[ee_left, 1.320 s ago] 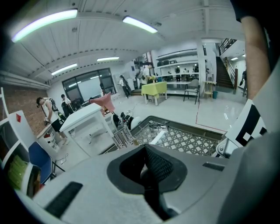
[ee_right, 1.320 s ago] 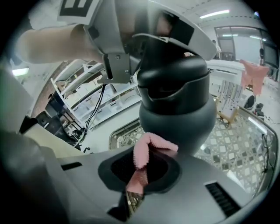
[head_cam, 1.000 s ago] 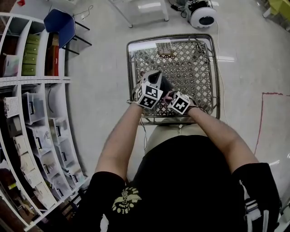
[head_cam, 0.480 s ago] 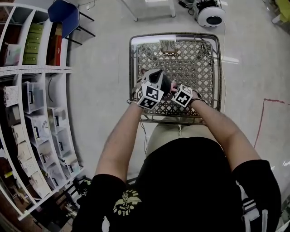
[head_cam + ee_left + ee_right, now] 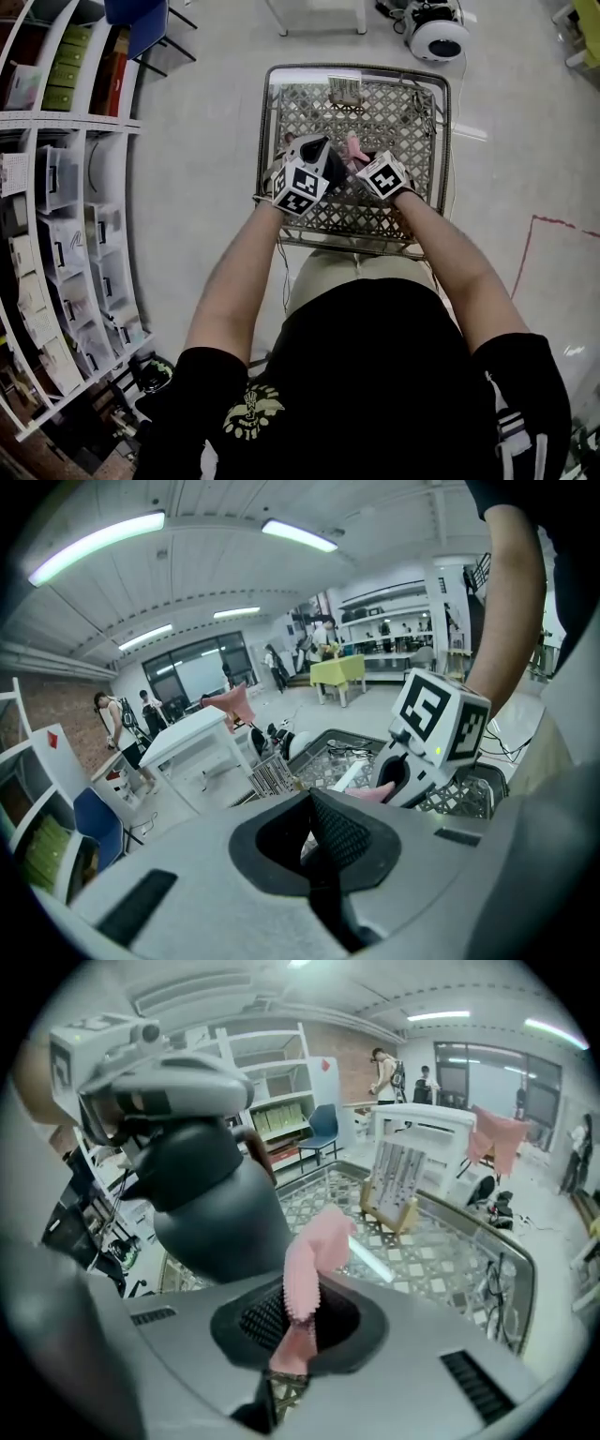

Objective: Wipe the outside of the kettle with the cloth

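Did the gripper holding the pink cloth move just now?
Yes. The right gripper with the pink cloth went away from the lattice table's near edge, toward its far side.

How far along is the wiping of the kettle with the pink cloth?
Done: the right gripper is shut on the pink cloth, and the left gripper grips the kettle at its top, over the lattice table. In hand: the cloth is close beside the kettle's side; contact is unclear. Left: the wiping itself; no frame shows how much surface is already wiped.
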`<control>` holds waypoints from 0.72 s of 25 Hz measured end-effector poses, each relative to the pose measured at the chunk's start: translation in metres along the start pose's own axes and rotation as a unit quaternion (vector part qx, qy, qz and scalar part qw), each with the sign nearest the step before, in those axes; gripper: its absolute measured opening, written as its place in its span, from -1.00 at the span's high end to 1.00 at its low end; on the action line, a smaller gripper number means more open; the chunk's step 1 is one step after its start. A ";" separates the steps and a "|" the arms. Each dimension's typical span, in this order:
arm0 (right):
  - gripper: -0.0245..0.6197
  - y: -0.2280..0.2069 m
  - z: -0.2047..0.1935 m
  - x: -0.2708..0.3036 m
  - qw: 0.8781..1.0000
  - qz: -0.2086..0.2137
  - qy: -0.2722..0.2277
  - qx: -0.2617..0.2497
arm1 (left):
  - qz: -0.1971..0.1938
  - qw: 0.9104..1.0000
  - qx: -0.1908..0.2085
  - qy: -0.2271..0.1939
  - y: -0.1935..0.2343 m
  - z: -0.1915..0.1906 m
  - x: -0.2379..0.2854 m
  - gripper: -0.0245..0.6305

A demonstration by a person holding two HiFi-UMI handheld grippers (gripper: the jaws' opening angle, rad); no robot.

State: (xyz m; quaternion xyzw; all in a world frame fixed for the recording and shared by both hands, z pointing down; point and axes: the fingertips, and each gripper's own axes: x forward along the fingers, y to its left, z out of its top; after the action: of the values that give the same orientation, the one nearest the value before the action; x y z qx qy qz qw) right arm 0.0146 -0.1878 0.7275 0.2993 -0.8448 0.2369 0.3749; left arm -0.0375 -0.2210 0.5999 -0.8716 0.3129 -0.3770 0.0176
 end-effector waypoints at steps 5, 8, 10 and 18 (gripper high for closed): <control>0.84 -0.020 -0.013 -0.040 0.998 -0.042 -0.031 0.018 | -0.002 1.000 0.002 -0.001 0.001 -0.001 -0.002 0.90; 0.84 -0.037 -0.036 -0.062 0.996 -0.068 -0.038 0.047 | -0.002 1.000 0.004 -0.005 0.000 0.002 -0.001 0.90; 0.84 -0.042 -0.051 -0.076 0.993 -0.084 -0.038 0.069 | -0.003 1.000 0.004 -0.005 0.000 0.002 -0.001 0.90; 0.84 -0.057 -0.095 -0.121 0.983 -0.130 -0.037 0.124 | 0.008 1.000 -0.004 0.020 0.005 -0.004 0.004 0.90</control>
State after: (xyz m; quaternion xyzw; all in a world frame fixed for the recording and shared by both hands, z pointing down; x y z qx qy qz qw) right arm 0.1653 -0.1288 0.7013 0.4596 -0.7758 0.2780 0.3310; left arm -0.0403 -0.2261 0.6040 -0.8615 0.3217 -0.3926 0.0108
